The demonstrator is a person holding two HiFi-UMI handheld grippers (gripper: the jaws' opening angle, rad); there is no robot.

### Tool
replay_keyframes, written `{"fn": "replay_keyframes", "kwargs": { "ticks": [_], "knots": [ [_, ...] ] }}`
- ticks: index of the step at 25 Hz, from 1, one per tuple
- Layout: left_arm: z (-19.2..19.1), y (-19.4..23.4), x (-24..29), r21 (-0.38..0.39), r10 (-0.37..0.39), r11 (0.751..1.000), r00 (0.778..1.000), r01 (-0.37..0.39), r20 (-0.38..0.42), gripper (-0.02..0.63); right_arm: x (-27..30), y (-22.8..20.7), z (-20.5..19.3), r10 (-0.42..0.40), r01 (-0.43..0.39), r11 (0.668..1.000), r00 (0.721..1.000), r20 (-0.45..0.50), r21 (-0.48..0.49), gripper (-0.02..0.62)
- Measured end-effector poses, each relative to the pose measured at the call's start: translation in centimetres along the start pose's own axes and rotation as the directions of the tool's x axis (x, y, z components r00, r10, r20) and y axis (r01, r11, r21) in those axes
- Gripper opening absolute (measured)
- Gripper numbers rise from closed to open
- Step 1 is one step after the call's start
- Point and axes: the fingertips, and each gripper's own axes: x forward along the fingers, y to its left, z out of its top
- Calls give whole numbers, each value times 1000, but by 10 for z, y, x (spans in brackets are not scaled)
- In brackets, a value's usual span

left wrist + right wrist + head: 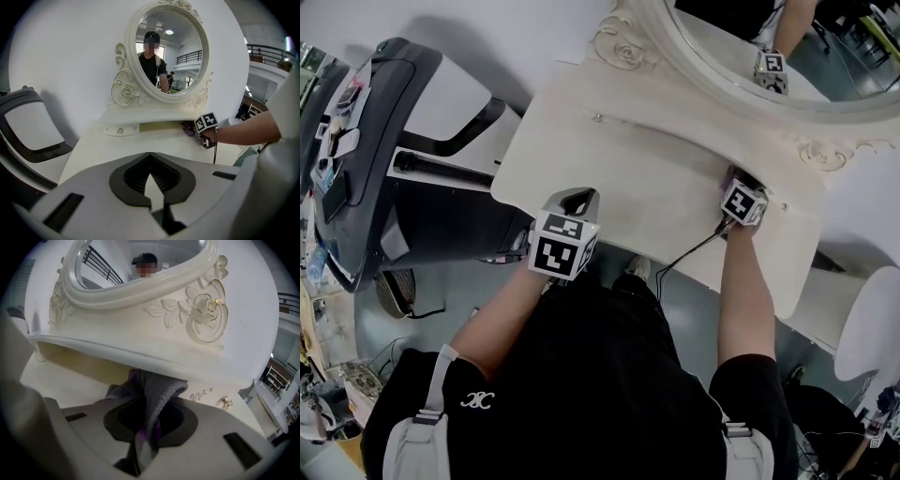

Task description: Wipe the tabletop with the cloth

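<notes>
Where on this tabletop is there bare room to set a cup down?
The wide middle of the tabletop, between the left gripper and the right gripper, is bare, as is its left end. It is crowded only at the right rear, round the cloth.

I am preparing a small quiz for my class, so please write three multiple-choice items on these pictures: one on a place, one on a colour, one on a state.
1. Where is the cloth?
A) on the floor
B) at the back of the tabletop, under the mirror's shelf
C) hanging on the mirror

2. What colour is the cloth?
A) purple-grey
B) green
C) yellow

3. How does the left gripper stand?
A) shut on the cloth
B) wide open
C) jaws together, empty

Answers: 1 B, the right gripper holds it there; 2 A, as the right gripper view shows; 3 C, nothing shows between its jaws.
</notes>
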Motion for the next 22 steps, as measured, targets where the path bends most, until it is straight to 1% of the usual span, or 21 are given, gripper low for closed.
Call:
{"fn": "replay_keyframes", "kwargs": {
  "ticks": [10, 22],
  "knots": [
    [-3, -8, 0, -5, 36, 999, 999, -36, -3, 0, 8, 9, 10, 13, -13, 999, 1000, 5, -35, 57],
    [-12, 16, -17, -32, 77, 997, 997, -77, -2, -1, 4, 75, 24, 116, -117, 992, 993, -21, -46, 57]
  ]
}}
